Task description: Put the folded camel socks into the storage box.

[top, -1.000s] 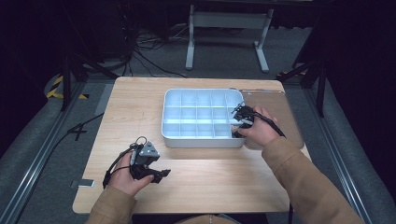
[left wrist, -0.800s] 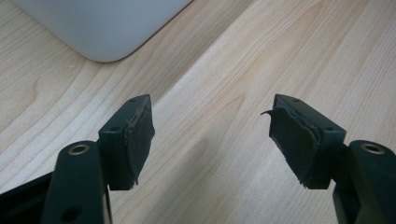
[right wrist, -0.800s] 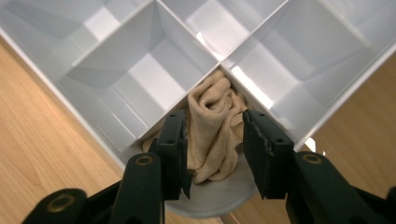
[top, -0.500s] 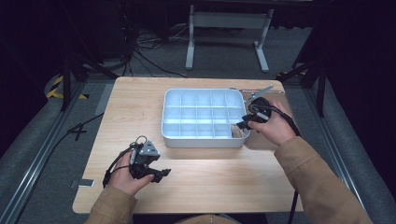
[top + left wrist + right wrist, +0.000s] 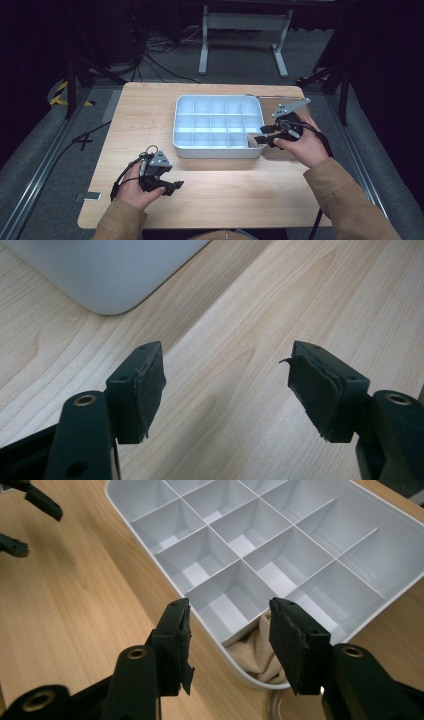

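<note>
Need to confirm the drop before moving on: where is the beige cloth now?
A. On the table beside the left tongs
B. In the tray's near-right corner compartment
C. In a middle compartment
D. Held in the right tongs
B: the beige cloth lies bunched in the corner compartment of the tray nearest the right tongs, whose jaws stand open and hold nothing.

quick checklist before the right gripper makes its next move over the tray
1. Right gripper open: ok, jaws apart, nothing between them.
2. Beige cloth inside the white tray: ok, bunched in the near corner compartment.
3. Cloth fully below the rim: cannot tell, the jaw hides part of it.
4. Other compartments free: ok, those in view are.
5. Left gripper out of the way: ok, open, low over the wooden table, apart from the tray.
</note>
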A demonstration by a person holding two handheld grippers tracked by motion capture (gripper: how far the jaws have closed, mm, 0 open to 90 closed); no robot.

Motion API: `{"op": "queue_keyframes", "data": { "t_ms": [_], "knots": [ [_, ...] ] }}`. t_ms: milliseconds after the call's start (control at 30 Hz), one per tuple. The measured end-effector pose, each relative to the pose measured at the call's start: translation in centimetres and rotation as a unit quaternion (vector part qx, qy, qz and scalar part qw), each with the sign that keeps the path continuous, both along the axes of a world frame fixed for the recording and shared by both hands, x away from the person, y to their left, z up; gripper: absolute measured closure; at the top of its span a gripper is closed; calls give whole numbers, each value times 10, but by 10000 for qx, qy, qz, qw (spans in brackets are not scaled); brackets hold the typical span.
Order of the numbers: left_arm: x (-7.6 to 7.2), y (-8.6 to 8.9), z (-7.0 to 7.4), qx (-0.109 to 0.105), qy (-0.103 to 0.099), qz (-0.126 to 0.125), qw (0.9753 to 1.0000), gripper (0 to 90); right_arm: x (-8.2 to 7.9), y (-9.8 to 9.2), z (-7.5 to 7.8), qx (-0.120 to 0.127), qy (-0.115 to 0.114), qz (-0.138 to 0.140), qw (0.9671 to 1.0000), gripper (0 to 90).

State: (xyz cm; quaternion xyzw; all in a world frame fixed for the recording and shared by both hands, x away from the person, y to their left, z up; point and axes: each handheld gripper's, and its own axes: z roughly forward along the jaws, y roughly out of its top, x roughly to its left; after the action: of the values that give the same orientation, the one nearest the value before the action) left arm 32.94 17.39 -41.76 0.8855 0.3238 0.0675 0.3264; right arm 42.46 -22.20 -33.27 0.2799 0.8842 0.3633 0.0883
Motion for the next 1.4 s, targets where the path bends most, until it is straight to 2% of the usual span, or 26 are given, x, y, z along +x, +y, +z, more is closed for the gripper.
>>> {"op": "queue_keyframes", "data": {
  "t_ms": [100, 167, 333, 400, 467, 667, 867, 1000, 1133, 1267, 1400],
  "knots": [
    [0, -1, 1, -1, -46, -33, 10000, 312, -7, -2, 1, 104, -40, 98, 9999, 494],
    [1, -3, 3, 1, -69, -99, 9999, 312, -19, -4, 1, 322, -42, 301, 9990, 473],
    [1, -6, 4, -100, -29, -130, 9999, 311, -31, -6, -2, 331, -99, 403, 9986, 453],
    [1, -7, 5, -249, 48, -163, 9995, 311, -36, -9, -5, 343, -109, 408, 9985, 442],
    [0, -8, 6, -309, 65, -195, 9993, 312, -40, -14, -11, 379, -116, 360, 9986, 423],
    [1, -9, 5, -180, 26, -112, 9998, 309, -51, -22, -26, 505, -84, 253, 9984, 388],
    [2, -10, 4, -105, 48, -133, 9998, 306, -61, -24, -42, 383, -191, 204, 9989, 366],
    [2, -10, 4, -96, 38, -146, 9998, 304, -68, -24, -55, 603, -208, 153, 9978, 363],
    [1, -9, 3, -105, 31, -126, 9999, 304, -73, -20, -68, 516, -125, 164, 9985, 364],
    [1, -10, 2, 46, 25, -147, 9999, 302, -74, -17, -78, 476, -118, 174, 9986, 364],
    [2, -10, 0, 108, 53, -145, 9998, 300, -74, -16, -88, 411, -145, 168, 9989, 364]
  ]
}}
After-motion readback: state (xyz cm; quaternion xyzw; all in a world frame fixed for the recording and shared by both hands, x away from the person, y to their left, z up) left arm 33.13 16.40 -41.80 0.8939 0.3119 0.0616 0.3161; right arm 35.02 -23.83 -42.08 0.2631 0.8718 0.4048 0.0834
